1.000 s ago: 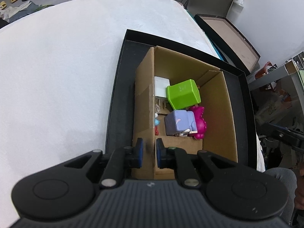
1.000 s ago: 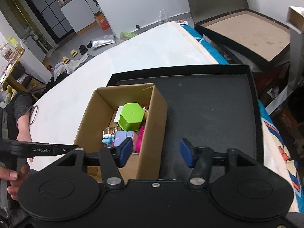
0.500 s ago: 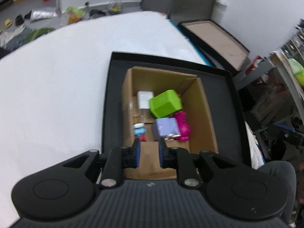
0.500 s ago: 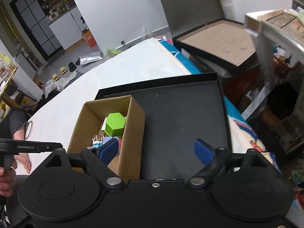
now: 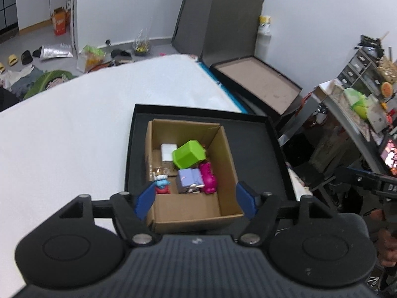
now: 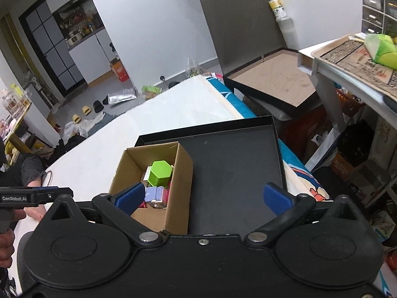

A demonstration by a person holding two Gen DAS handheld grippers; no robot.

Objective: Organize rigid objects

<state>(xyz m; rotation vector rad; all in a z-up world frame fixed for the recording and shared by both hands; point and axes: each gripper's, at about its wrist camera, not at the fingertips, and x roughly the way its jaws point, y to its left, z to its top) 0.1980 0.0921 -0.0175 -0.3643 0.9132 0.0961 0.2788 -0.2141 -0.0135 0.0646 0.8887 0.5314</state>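
A cardboard box [image 5: 223,154] stands in the left part of a black tray [image 5: 263,149] on the white table. Inside the box lie a green hexagonal block [image 5: 189,154], a purple block [image 5: 189,180], a magenta toy [image 5: 208,181], a white charger [image 5: 168,152] and a small blue and red figure [image 5: 162,186]. My left gripper [image 5: 194,202] hovers above the box's near wall, its jaws opening, with nothing held. My right gripper [image 6: 203,197] hangs over the box [image 6: 178,173] and the bare tray floor [image 6: 235,173], its jaws opening wide and gripping nothing.
A second black tray with a brown lining [image 5: 258,84] leans beyond the table's far right edge. A cluttered shelf [image 5: 359,104] stands at the right. The white tabletop [image 5: 62,136] stretches left of the tray. Bags and slippers lie on the floor behind.
Both grippers have risen and drawn back from the box. The left jaws went from shut to wide apart. The right jaws spread wider.
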